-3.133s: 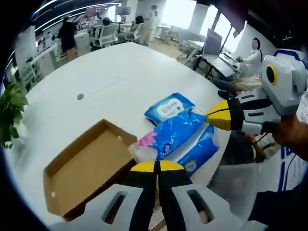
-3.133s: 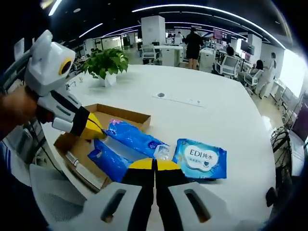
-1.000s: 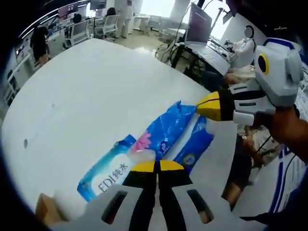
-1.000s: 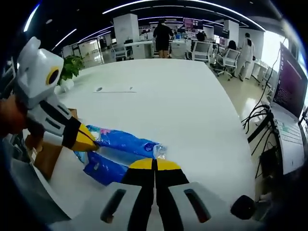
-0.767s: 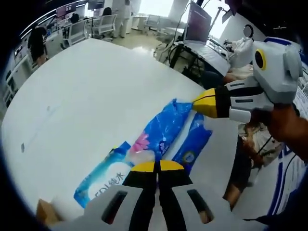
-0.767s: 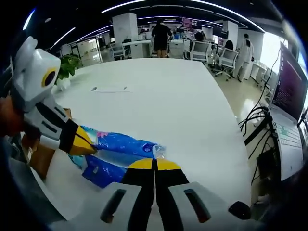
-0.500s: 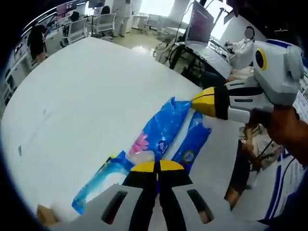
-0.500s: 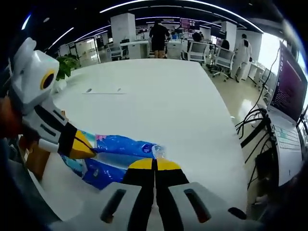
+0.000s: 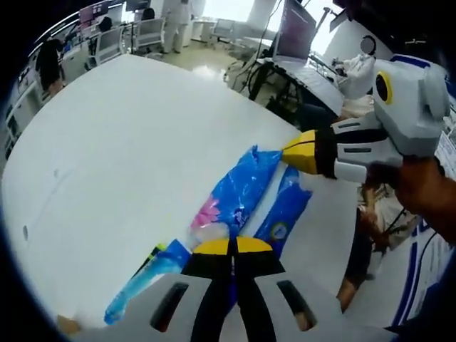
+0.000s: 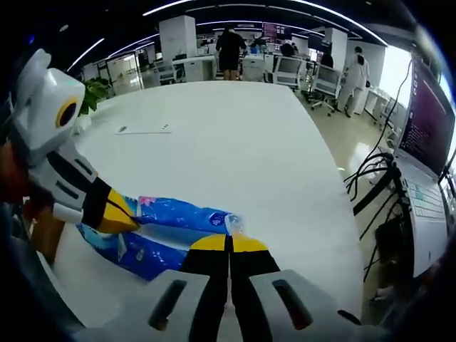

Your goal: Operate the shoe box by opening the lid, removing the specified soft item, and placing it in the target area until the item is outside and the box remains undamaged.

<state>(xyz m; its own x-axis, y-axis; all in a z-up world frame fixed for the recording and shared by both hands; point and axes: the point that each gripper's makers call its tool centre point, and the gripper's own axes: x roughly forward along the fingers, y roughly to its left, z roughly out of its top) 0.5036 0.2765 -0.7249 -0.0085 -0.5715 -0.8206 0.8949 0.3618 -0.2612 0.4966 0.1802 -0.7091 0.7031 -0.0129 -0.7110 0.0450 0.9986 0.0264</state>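
I work over a broad white table [image 10: 235, 135] in an open office, with ceiling strip lights, desks, chairs and people standing at the far end. In the right gripper view a potted plant [image 10: 91, 95] stands near the table's far left edge and a laptop [image 10: 427, 128] sits off the right side, with cables beneath it. In the left gripper view another laptop [image 9: 296, 32] stands beyond the table's edge.

The blue tissue pack [image 9: 239, 189] is stretched between my two grippers just above the tabletop. The left gripper [image 9: 232, 246] has its yellow-tipped jaws pressed together on the pack's white-and-pink end; the right gripper [image 9: 288, 151] pinches the opposite corner, jaws closed on the plastic. In the right gripper view the same pack [image 10: 182, 212] runs from the left gripper [image 10: 132, 217] to the right gripper [image 10: 229, 242].

A second blue pack [image 9: 285, 214] lies on the table just beside it. A third pack, the wipes [image 9: 146, 281], is cut off at the lower edge, its print unreadable. The brown shape at the left [image 10: 44, 231] is mostly hidden behind the left gripper, and I cannot tell what it is.
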